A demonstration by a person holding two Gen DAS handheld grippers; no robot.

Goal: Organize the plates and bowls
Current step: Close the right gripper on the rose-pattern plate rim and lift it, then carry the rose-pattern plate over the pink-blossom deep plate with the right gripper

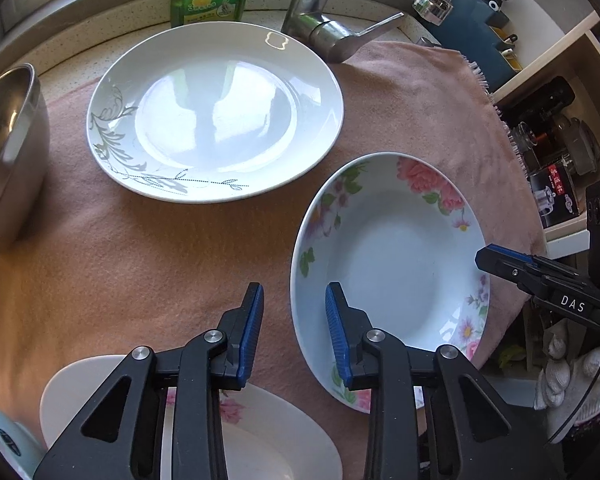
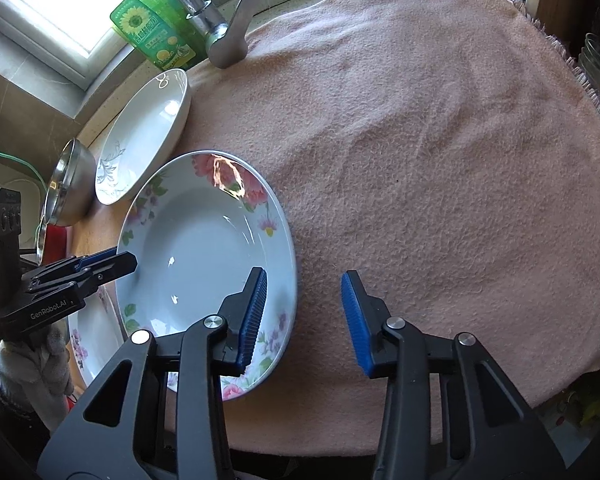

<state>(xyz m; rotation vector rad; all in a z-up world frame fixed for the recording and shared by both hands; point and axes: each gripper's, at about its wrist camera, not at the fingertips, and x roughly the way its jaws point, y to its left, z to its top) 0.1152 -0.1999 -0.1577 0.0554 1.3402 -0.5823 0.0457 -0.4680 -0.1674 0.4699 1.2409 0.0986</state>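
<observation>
Here, pink cloth [image 2: 420, 160] by faucet [image 1: 320, 20].

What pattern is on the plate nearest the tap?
Grey leafy sprigs on white plate; clearest in the left wrist view.

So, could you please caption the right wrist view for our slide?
Right gripper open astride the rim of a flower-patterned white deep plate on pink cloth.
</observation>
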